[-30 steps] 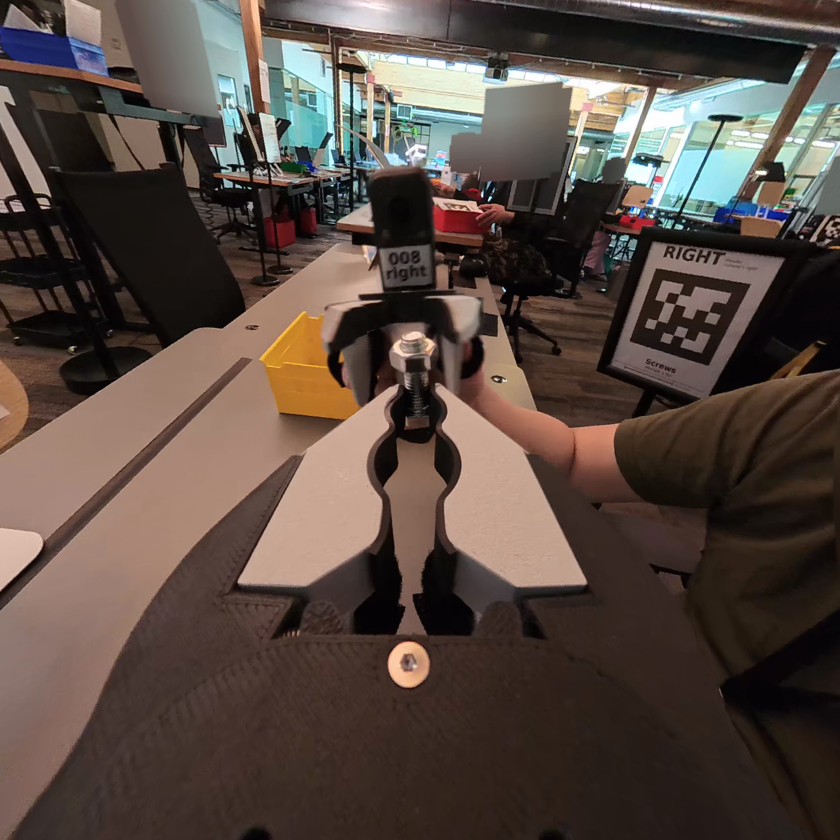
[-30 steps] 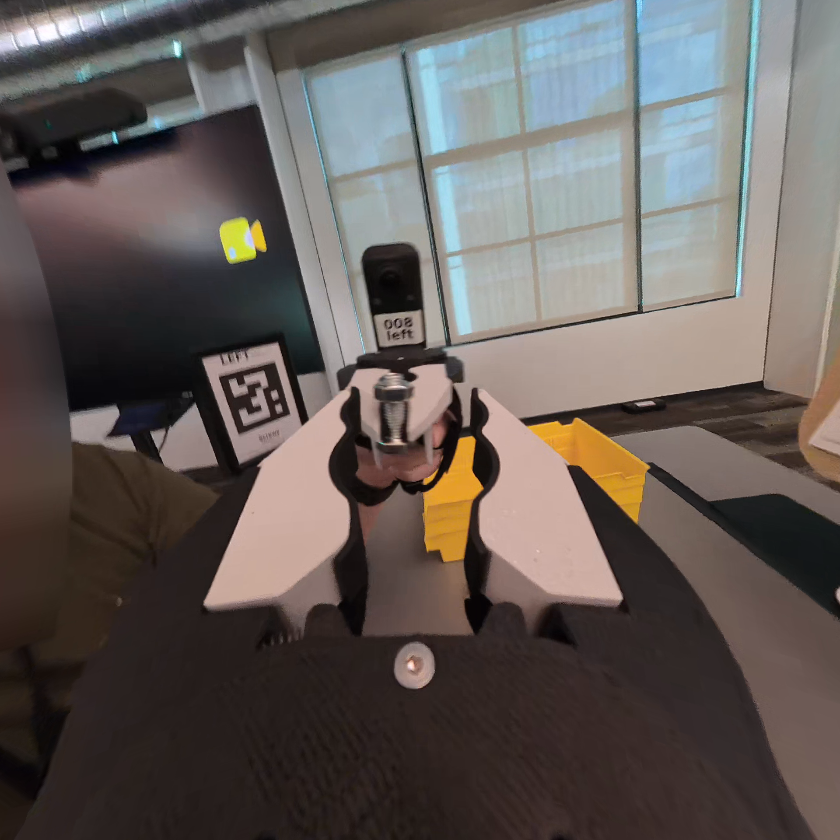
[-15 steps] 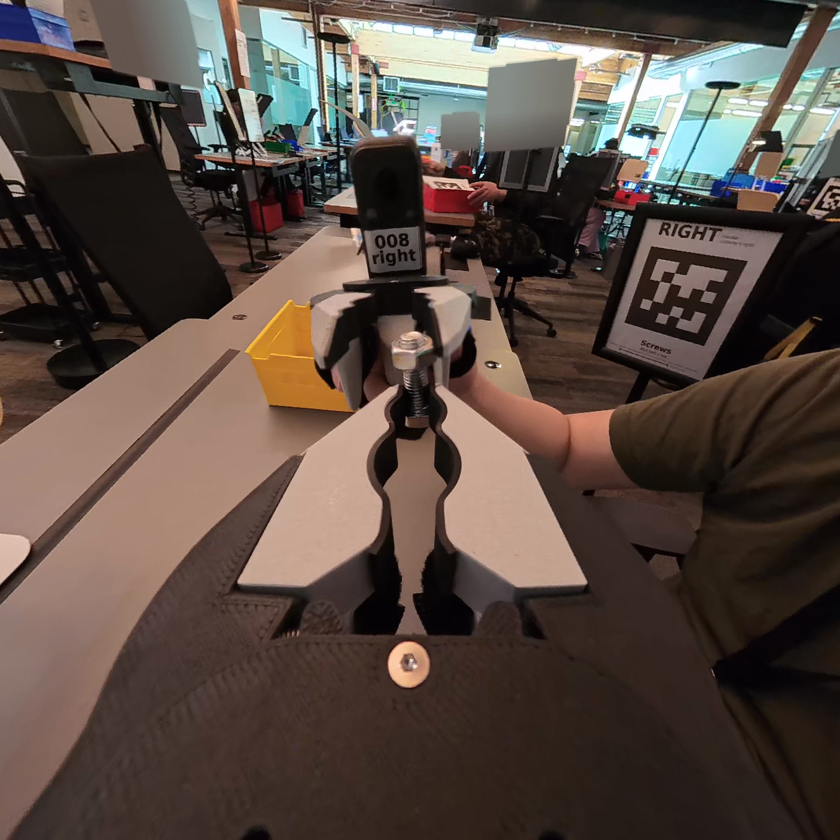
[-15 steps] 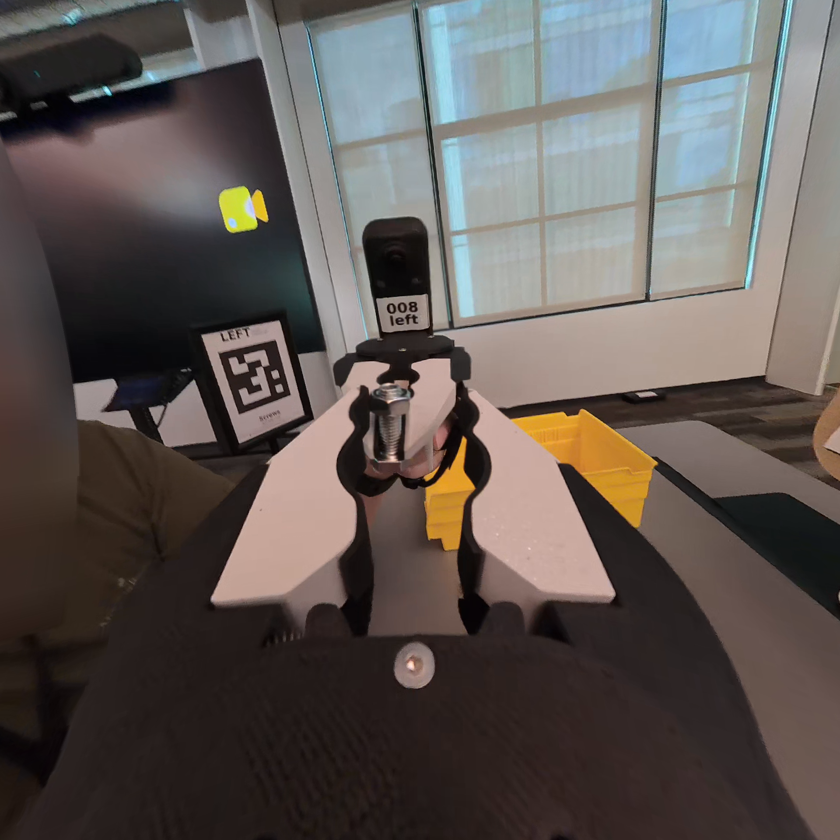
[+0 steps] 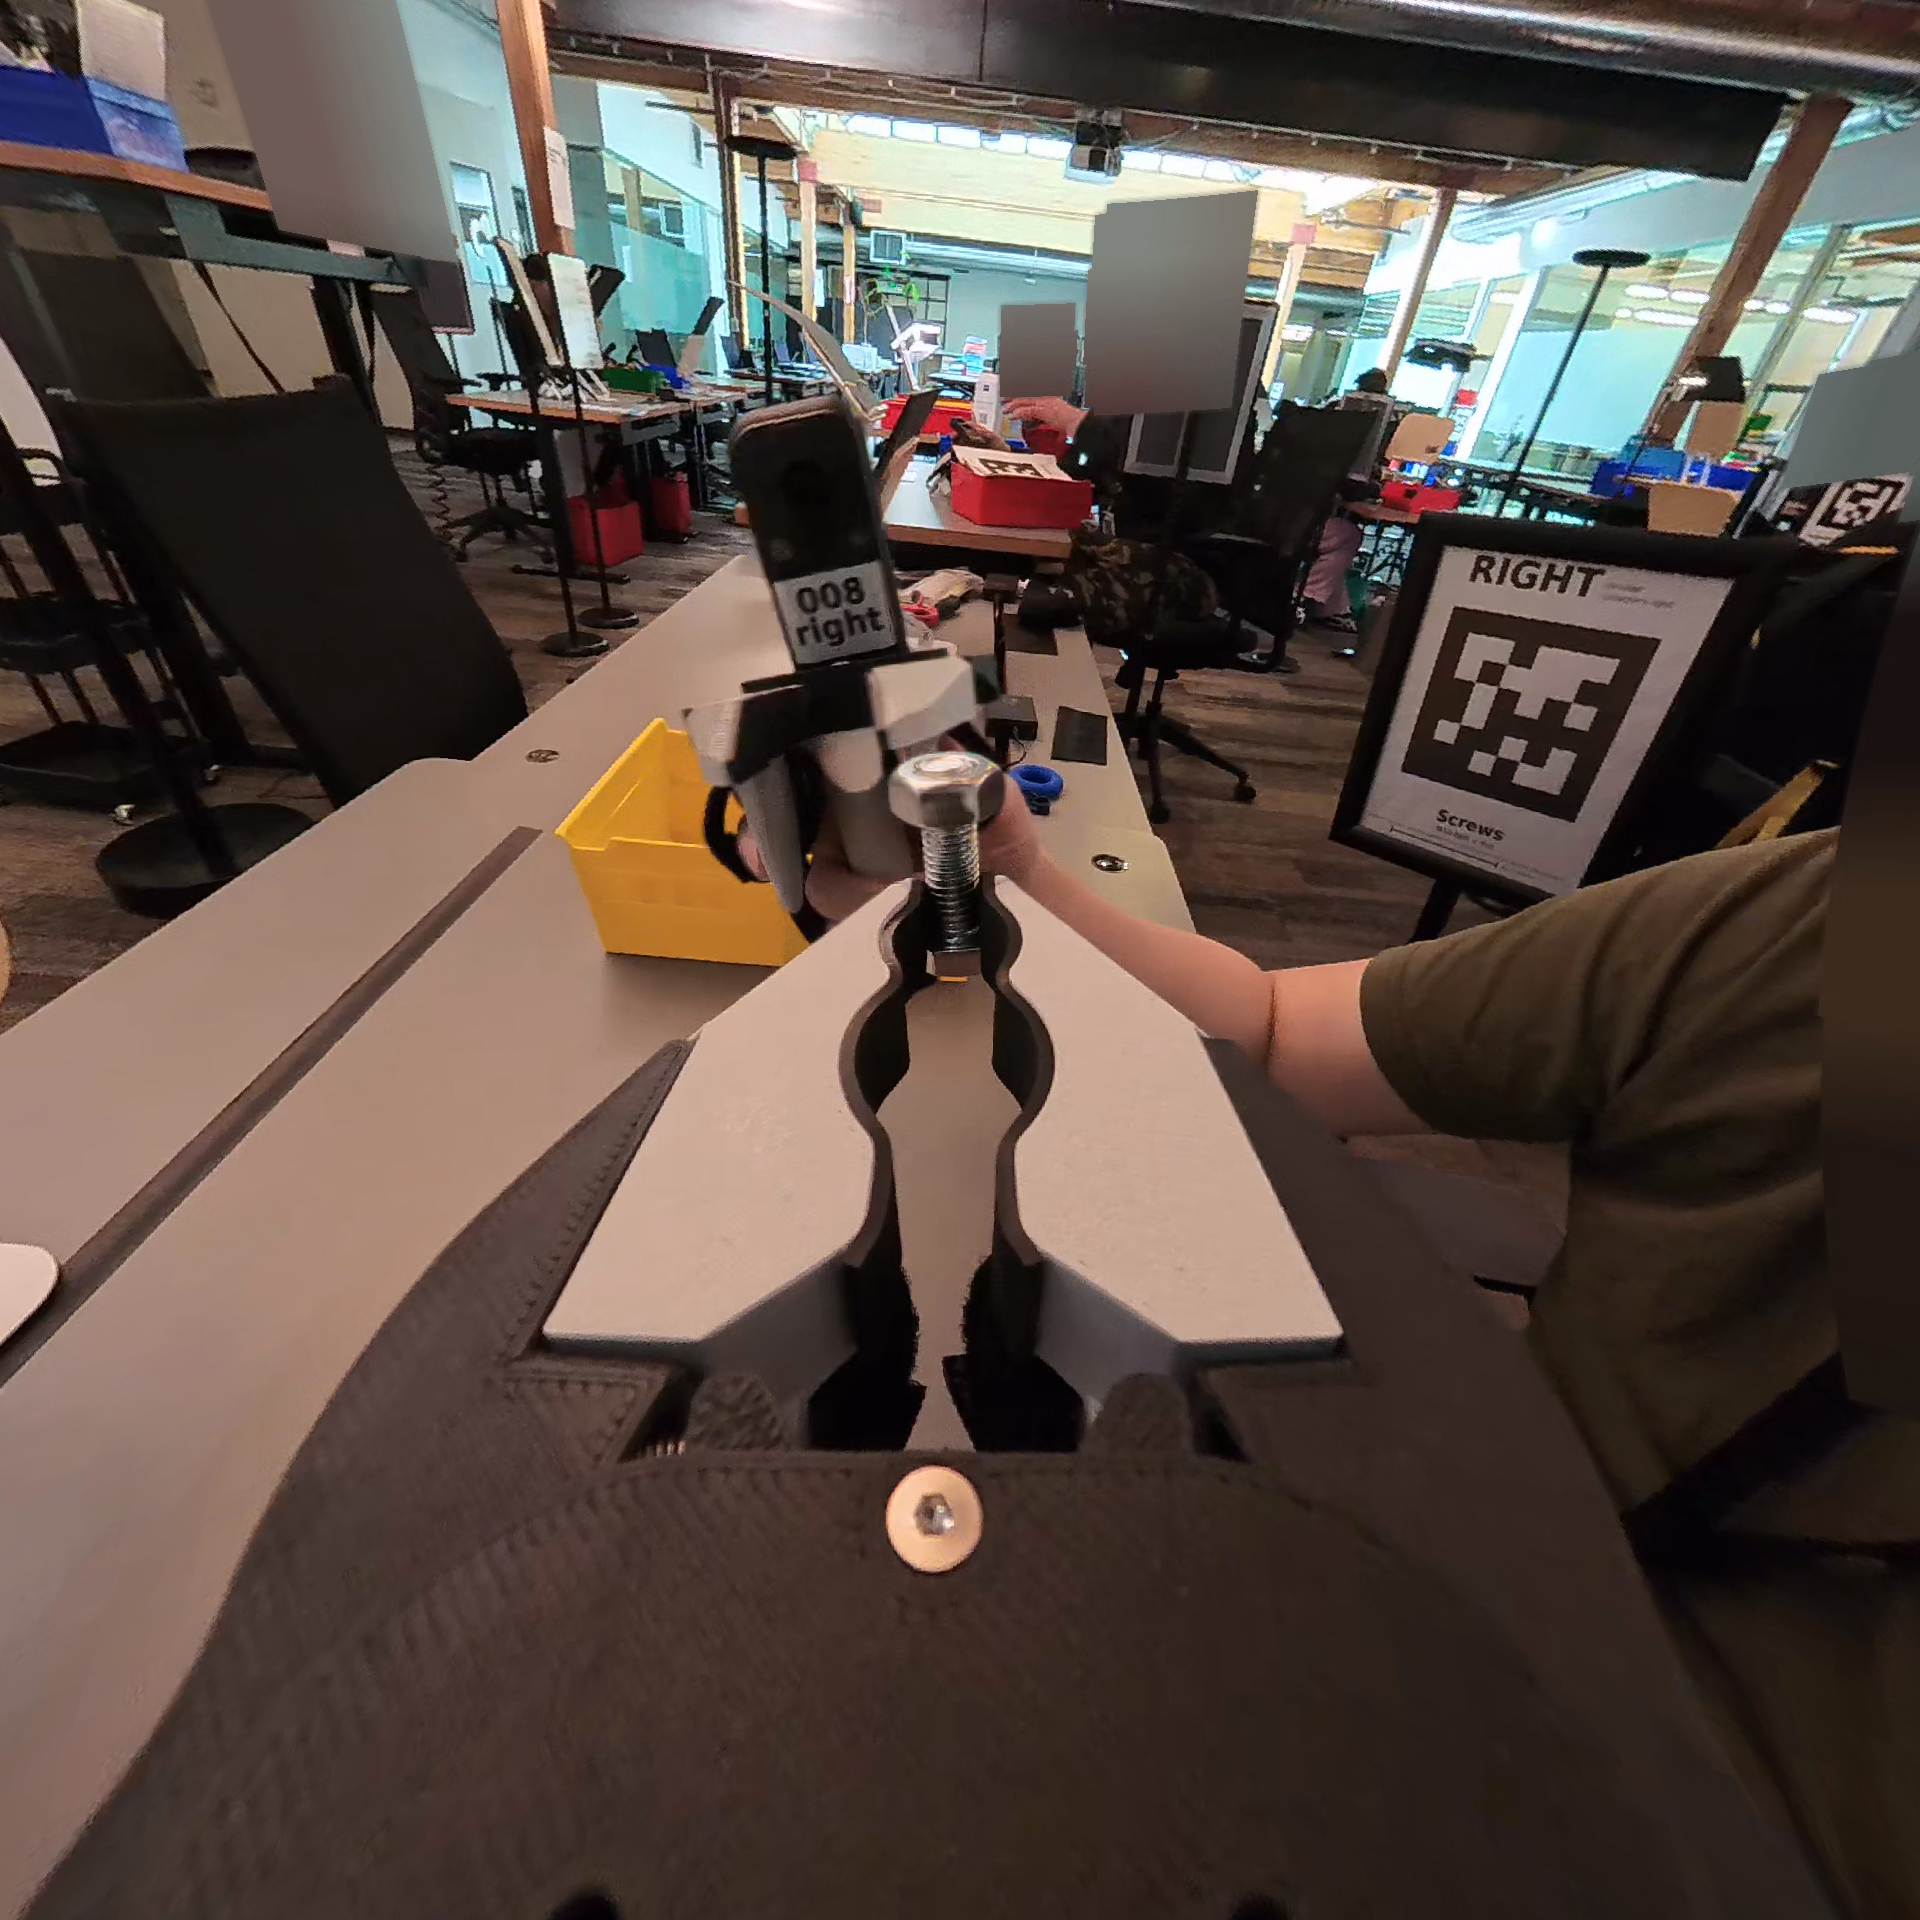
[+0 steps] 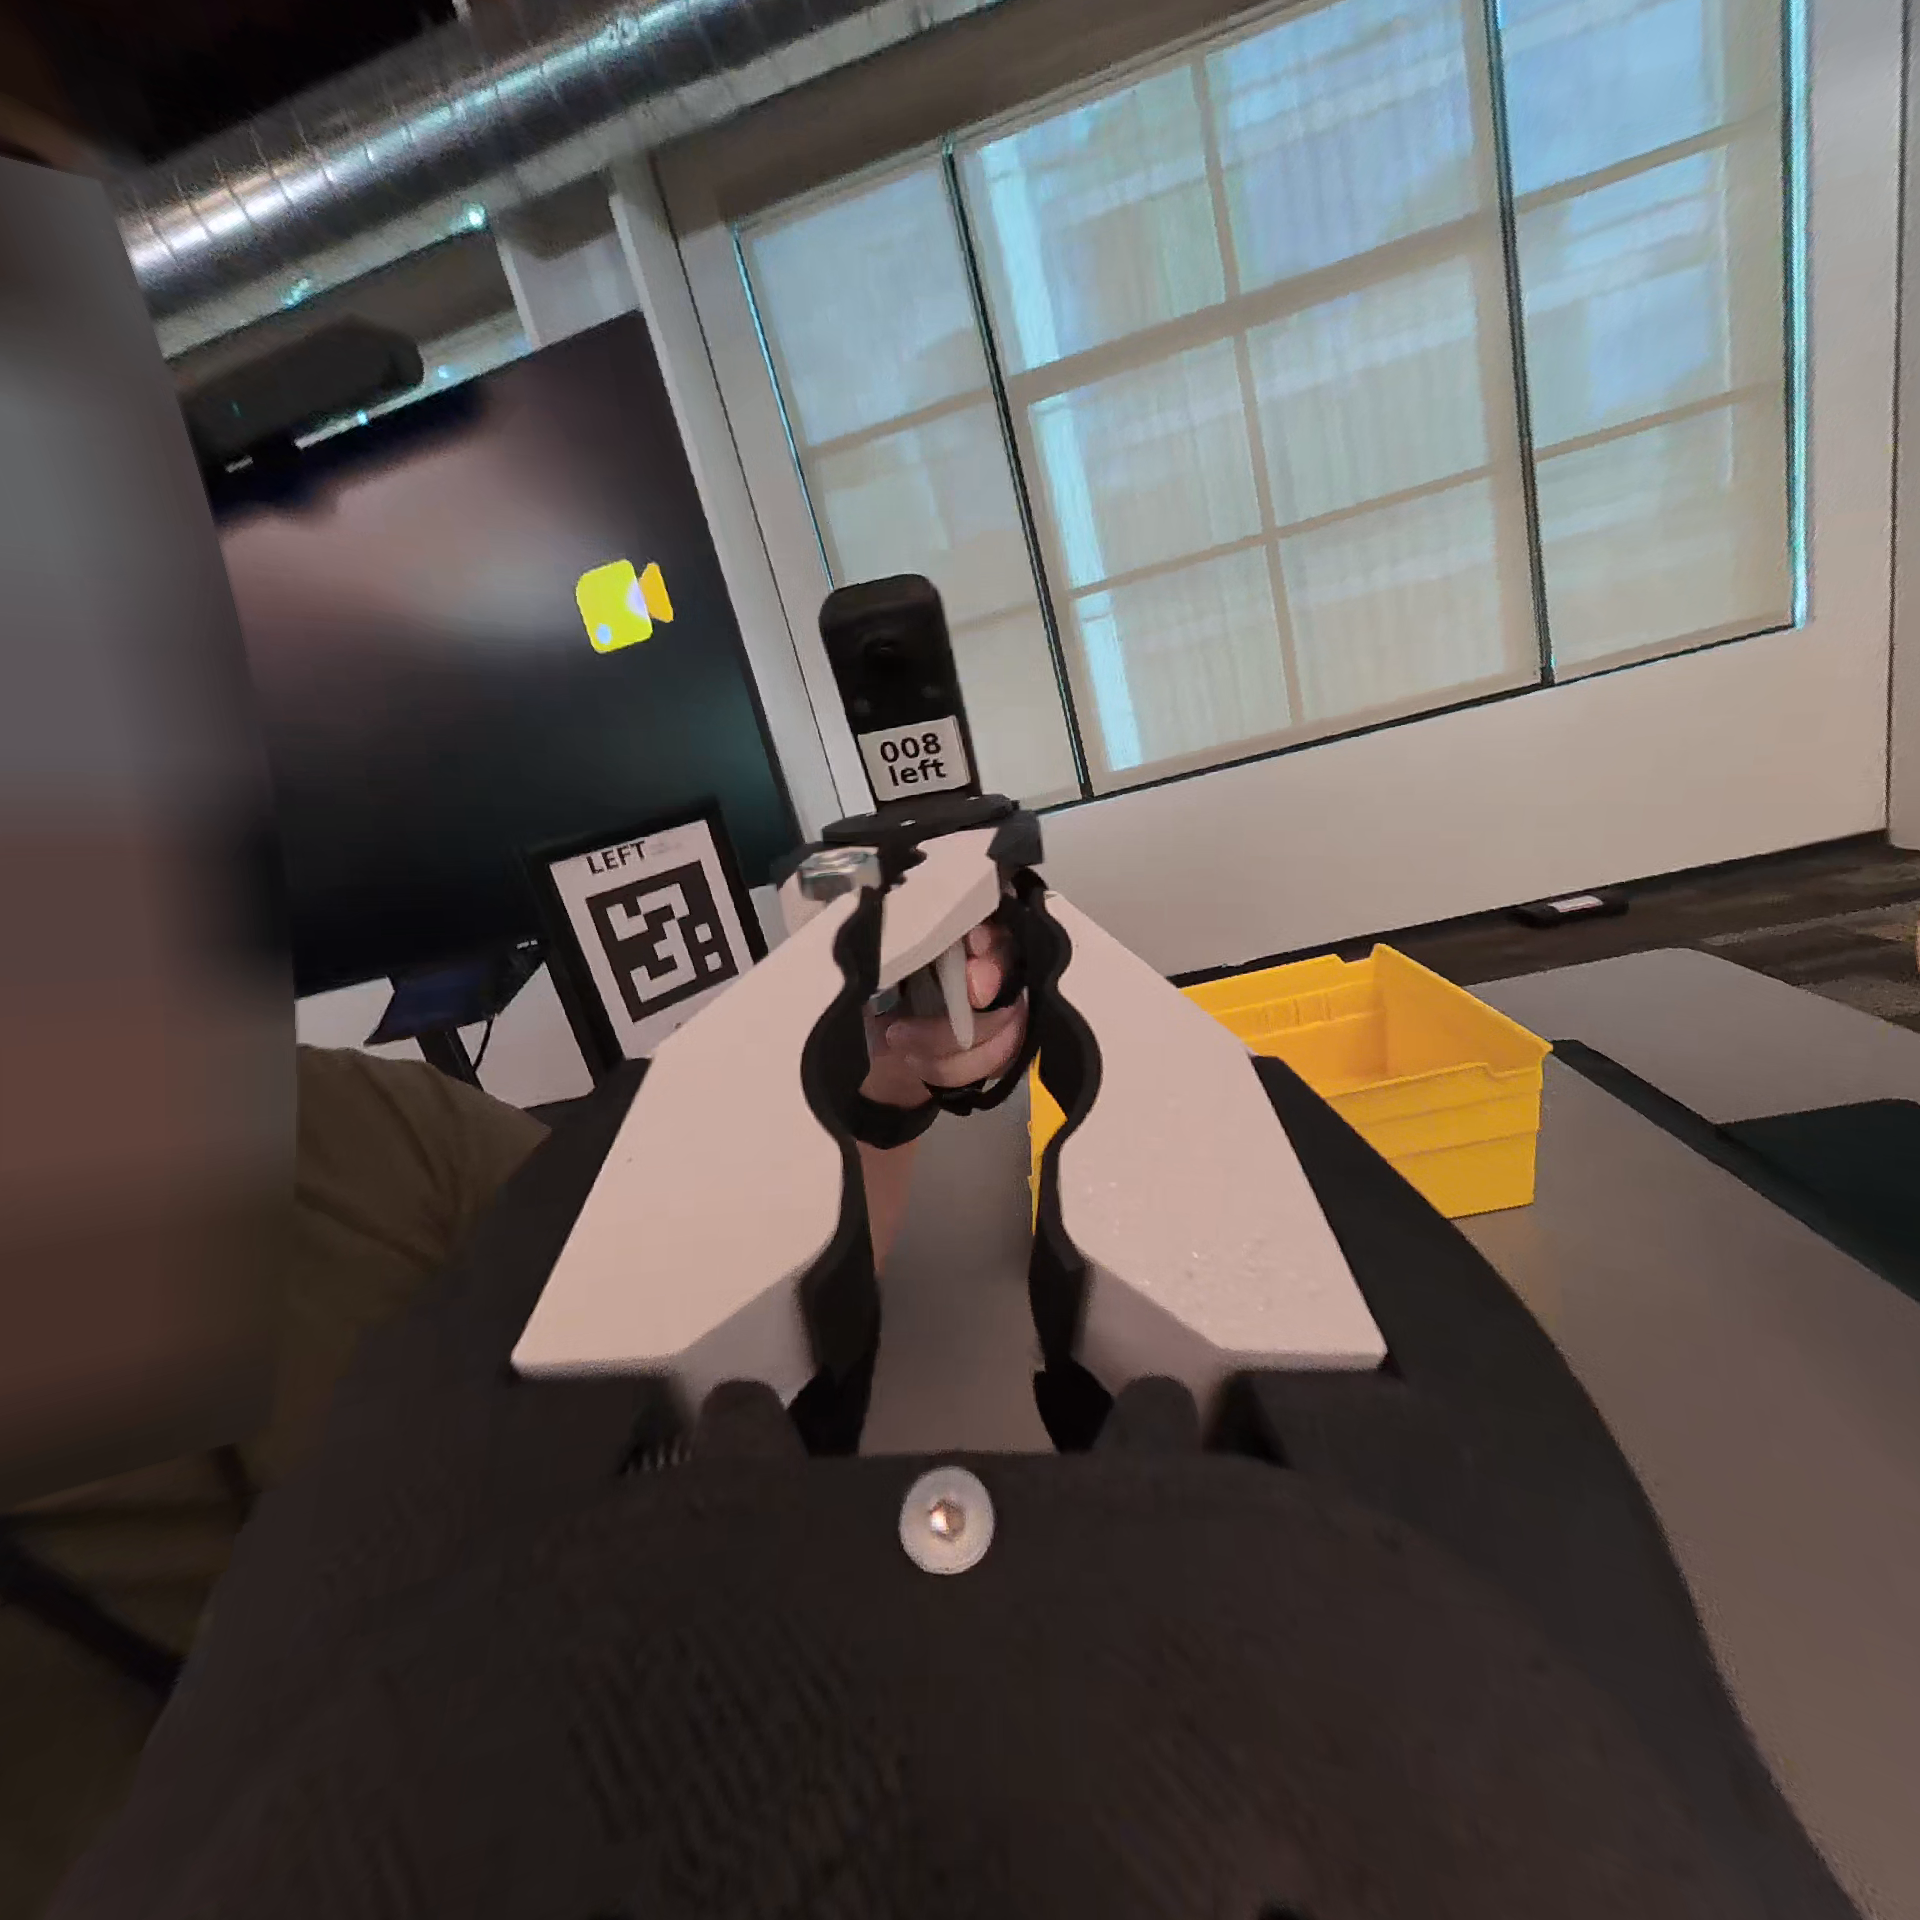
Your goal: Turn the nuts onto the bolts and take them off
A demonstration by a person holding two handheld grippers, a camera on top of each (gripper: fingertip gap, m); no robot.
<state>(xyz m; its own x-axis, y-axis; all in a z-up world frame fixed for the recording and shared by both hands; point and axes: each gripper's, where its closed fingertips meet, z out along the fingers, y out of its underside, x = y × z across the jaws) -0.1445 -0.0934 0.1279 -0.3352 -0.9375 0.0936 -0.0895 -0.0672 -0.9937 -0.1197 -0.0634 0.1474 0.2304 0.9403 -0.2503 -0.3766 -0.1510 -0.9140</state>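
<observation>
My left gripper (image 5: 951,914) is shut on the lower end of a steel bolt (image 5: 948,883) and holds it upright above the table. A hex nut (image 5: 943,795) sits at the top of the bolt's thread. My right gripper (image 5: 821,831) faces it, just left of the nut and tilted, with the nut outside its jaws. In the right wrist view my right gripper (image 6: 948,914) is open and empty. There the nut (image 6: 836,871) shows past the tip of its left finger, and the bolt is mostly hidden behind that finger.
A yellow bin (image 5: 665,883) stands on the grey table (image 5: 312,1039) behind the grippers; it also shows in the right wrist view (image 6: 1382,1081). A framed marker sign (image 5: 1527,707) stands to the right, and another (image 6: 655,935) stands to the left. The person's arm (image 5: 1143,977) reaches across. The left gripper's tips are roughly 5 cm from the right gripper's.
My right gripper had its jaws around the nut; it has now swung to the nut's left and tilted. My left gripper still holds the bolt upright.
</observation>
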